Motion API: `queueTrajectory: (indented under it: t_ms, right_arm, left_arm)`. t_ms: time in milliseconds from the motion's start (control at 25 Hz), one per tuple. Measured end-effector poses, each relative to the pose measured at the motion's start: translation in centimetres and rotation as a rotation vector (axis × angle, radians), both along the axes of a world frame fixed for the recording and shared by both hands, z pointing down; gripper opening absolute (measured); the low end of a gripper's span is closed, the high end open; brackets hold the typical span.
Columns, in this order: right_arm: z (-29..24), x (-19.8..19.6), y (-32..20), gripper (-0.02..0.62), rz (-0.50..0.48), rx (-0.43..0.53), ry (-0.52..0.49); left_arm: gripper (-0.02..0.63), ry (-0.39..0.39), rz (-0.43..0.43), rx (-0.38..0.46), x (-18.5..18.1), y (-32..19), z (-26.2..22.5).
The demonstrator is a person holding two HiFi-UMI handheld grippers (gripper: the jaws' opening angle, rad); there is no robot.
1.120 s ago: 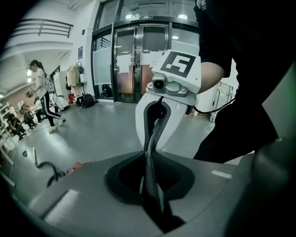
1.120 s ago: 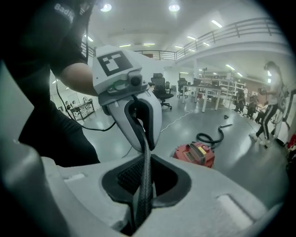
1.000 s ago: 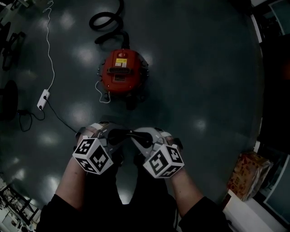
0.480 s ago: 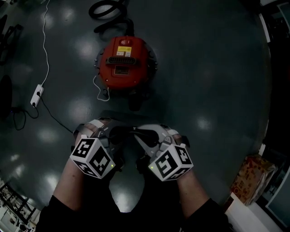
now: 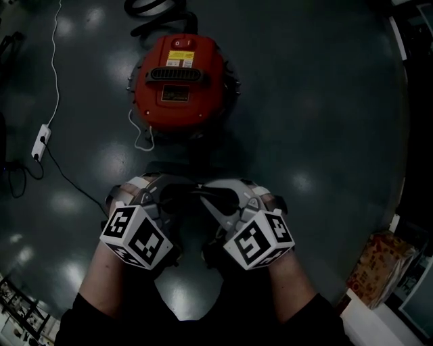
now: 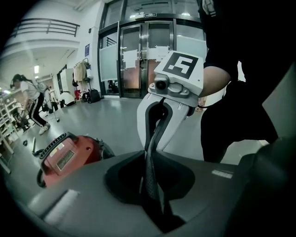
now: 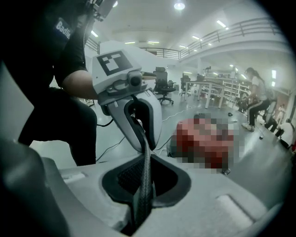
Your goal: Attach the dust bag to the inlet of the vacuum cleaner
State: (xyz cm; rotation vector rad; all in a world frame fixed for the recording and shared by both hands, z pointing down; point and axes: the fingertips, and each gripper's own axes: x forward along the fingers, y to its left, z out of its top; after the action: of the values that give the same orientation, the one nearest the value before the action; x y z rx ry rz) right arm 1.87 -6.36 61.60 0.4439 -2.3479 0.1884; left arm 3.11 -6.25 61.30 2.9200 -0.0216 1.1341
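A red round vacuum cleaner (image 5: 179, 81) stands on the dark floor ahead of me, and its top also shows in the left gripper view (image 6: 69, 155). Both grippers meet nose to nose below it. A dark woven dust bag, seen edge-on as a thin strip (image 6: 152, 171) (image 7: 144, 176), spans from one pair of jaws to the other. My left gripper (image 5: 174, 197) (image 6: 155, 215) has the strip between its jaws, which are opening slightly. My right gripper (image 5: 205, 196) (image 7: 138, 217) is shut on the strip's other end. The bag's body is hidden.
A white cable runs to a power strip (image 5: 42, 138) at the left. The vacuum's black hose (image 5: 152, 8) coils behind it. A cardboard box (image 5: 375, 270) sits at the lower right. A person (image 6: 30, 99) walks far off near shelves and glass doors (image 6: 138, 60).
Both grippers have sunk together toward the floor, still joined by the dark strip. The vacuum cleaner now looks larger and sits higher in the head view.
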Motion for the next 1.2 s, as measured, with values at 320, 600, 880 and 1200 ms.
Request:
queueTrajectory:
  t_ms: [320, 600, 880, 1200]
  right_arm:
    - [3.7, 0.3, -1.5, 0.029, -0.033, 0.005, 0.012]
    - [4.7, 0.3, -3.1, 0.029, -0.053, 0.033, 0.029]
    - [5.8, 0.2, -3.9, 0.031, -0.05, 0.029, 0.031]
    - [6.1, 0.5, -5.5, 0.034, -0.063, 0.036, 0.021]
  left_arm:
    - [0.041, -0.003, -0.027, -0.007, 0.5, -1.4, 4.0]
    - [0.041, 0.02, -0.044, -0.005, 0.7, -2.9, 4.9]
    - [0.041, 0.037, -0.037, 0.018, 0.5, -3.7, 5.9]
    - [0.048, 0.03, -0.052, 0.082, 0.9, -5.4, 6.2]
